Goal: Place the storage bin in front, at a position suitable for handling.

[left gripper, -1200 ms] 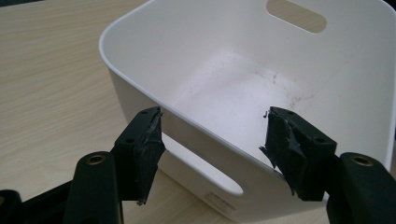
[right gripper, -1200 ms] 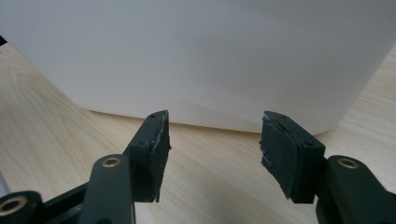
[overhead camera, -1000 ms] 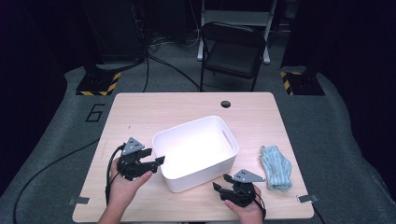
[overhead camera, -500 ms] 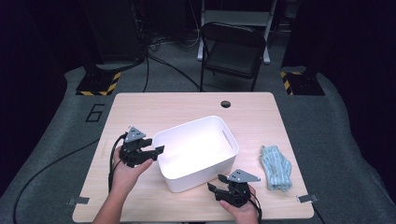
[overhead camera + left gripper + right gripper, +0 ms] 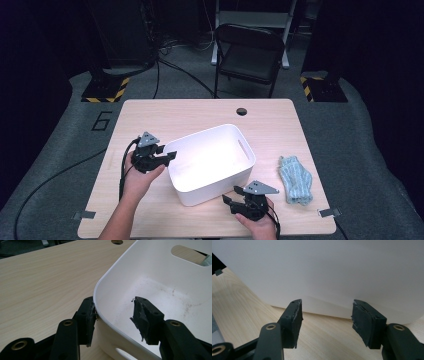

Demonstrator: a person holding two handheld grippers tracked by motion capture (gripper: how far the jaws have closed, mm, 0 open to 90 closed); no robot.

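The white bin (image 5: 212, 161) sits mid-table, empty, looking light, stiff and smooth-walled, so the rim is the place to pinch. The left gripper (image 5: 115, 317) straddles its left corner rim, jaws just been closing, one pad outside against the wall, the other inside and clear: not gripping yet. The right gripper (image 5: 239, 199) waits open at the near wall. A cloth (image 5: 296, 179) lies right.
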